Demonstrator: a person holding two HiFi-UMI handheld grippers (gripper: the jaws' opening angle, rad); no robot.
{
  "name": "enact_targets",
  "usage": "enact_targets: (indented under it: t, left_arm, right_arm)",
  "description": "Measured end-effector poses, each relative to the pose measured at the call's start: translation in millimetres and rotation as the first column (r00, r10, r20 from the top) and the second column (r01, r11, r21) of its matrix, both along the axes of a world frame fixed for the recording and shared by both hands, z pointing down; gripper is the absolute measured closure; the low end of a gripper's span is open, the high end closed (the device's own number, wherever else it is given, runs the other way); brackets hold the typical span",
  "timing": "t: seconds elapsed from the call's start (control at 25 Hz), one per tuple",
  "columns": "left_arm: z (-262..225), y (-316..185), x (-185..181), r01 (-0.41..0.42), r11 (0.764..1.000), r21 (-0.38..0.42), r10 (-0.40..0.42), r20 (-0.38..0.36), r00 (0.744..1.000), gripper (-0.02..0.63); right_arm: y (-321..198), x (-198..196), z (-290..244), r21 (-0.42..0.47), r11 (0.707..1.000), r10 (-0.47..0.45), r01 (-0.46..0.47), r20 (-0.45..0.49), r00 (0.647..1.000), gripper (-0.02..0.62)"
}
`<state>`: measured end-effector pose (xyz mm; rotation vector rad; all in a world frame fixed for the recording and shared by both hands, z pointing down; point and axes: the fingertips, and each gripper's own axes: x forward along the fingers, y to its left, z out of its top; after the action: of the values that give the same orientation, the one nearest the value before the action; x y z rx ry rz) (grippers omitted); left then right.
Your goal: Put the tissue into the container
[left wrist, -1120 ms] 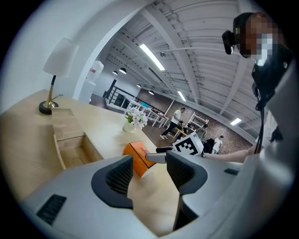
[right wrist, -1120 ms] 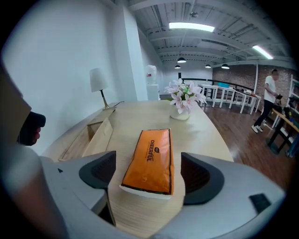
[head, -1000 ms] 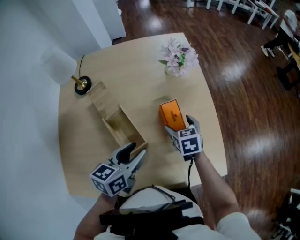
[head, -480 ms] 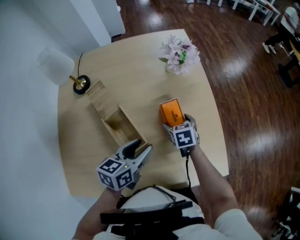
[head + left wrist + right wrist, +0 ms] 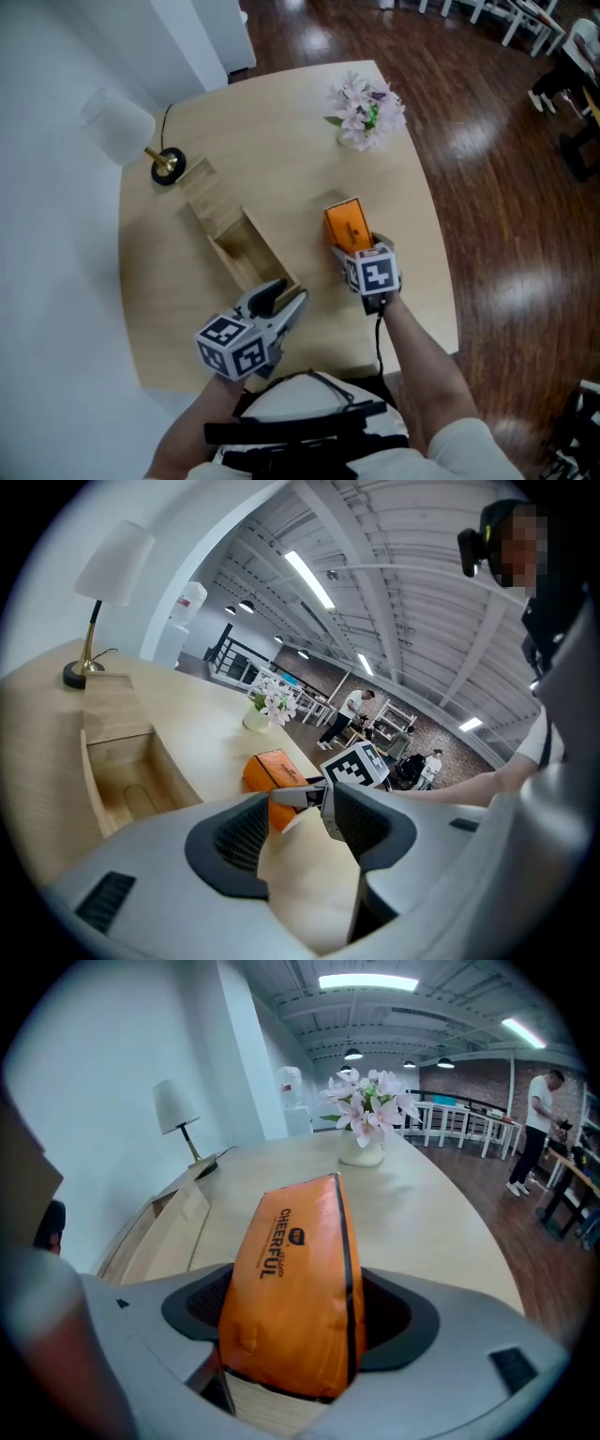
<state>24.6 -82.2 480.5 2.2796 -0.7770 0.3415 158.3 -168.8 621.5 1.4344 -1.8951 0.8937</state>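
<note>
Although not yet lifted, tissue pack [image 5: 347, 227]: lying flat on the worktop [image 5: 281, 141], orange, apart from the container [image 5: 242, 255] on its right, reaching with its near end in between the jaws of the right tongs [image 5: 357, 249].
Right tongs: pointing steeply down and straddling the pack's near end. Jaws having just been closing, standing wide with the pack between them, pads just beside its sides and not plainly pressing yet.
Left tongs [image 5: 279, 302]: hovering by the near end of the container, jaws apart, holding nothing.
Container: lying open on the worktop, long and wooden, showing an empty compartment.
Step in hand: taking hold of the pack, by the look of it, with nothing placed so far.
Next move, as a judgement: finishing the squeeze without crushing the soft wrapper, then lifting clear and carrying the pack left over the open compartment. Lining its length up with the trough before lowering.
</note>
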Motion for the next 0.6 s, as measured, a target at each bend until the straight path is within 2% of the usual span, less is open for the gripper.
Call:
enact_targets:
  t: [0.36, 0.6]
  left_arm:
    - [-11.4, 1.3, -14.5, 0.039, 0.998, 0.039, -0.038, -0.020, 0.999, 0.396]
    - [-27.7, 0.7, -23.0, 0.060, 0.995, 0.078, -0.057, -0.046, 0.997, 0.396]
  right_arm:
    - [4.1, 11.3, -28.3, 0.047, 0.998, 0.032, -0.032, 0.011, 0.999, 0.206]
    - [4.5, 4.8, -61.8, 0.110, 0.994, 0.014, -0.014, 0.007, 1.000, 0.206]
